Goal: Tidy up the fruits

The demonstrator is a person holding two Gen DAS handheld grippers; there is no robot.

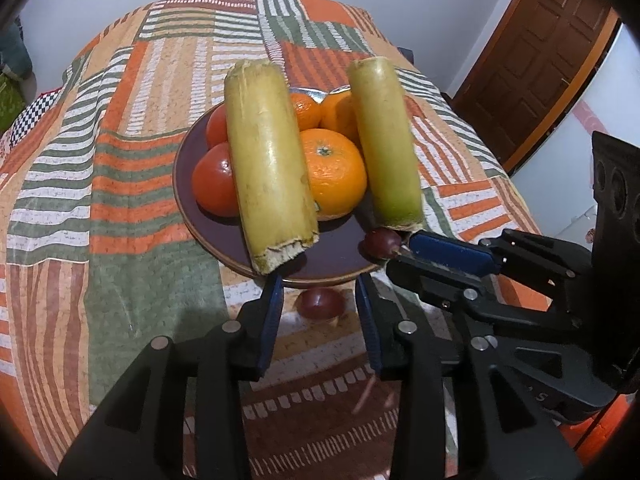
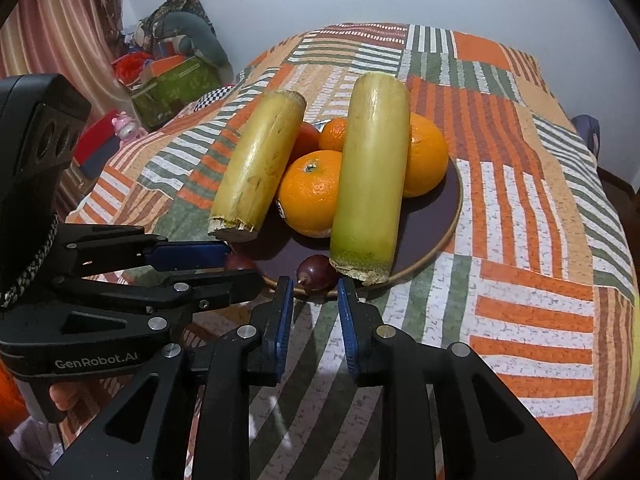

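Two black tools with blue pads fill the front of both pictures. The left tool point(image 1: 320, 300) is open, with a gap between its pads, and one dark red grape point(image 1: 321, 302) lies on the cloth between them, just outside the plate point(image 1: 224, 240).

The right tool point(image 2: 314, 294) is open too. A second dark red grape point(image 2: 316, 273) sits at the plate's near edge, just past its two pads. From the left camera, the right tool comes in from the side and its tip is touching or almost touching this grape; which one cannot be told.

The dark plate holds two long yellow-green cane pieces, one point(image 1: 269, 168) on the left and one point(image 1: 386, 146) on the right. Three oranges show, with the biggest point(image 1: 336, 170) in the middle, between the cane pieces. Two red tomatoes point(image 1: 214, 180) sit on the left side of the plate.

A striped orange, green and white cloth point(image 1: 120, 200) covers the bed under everything.
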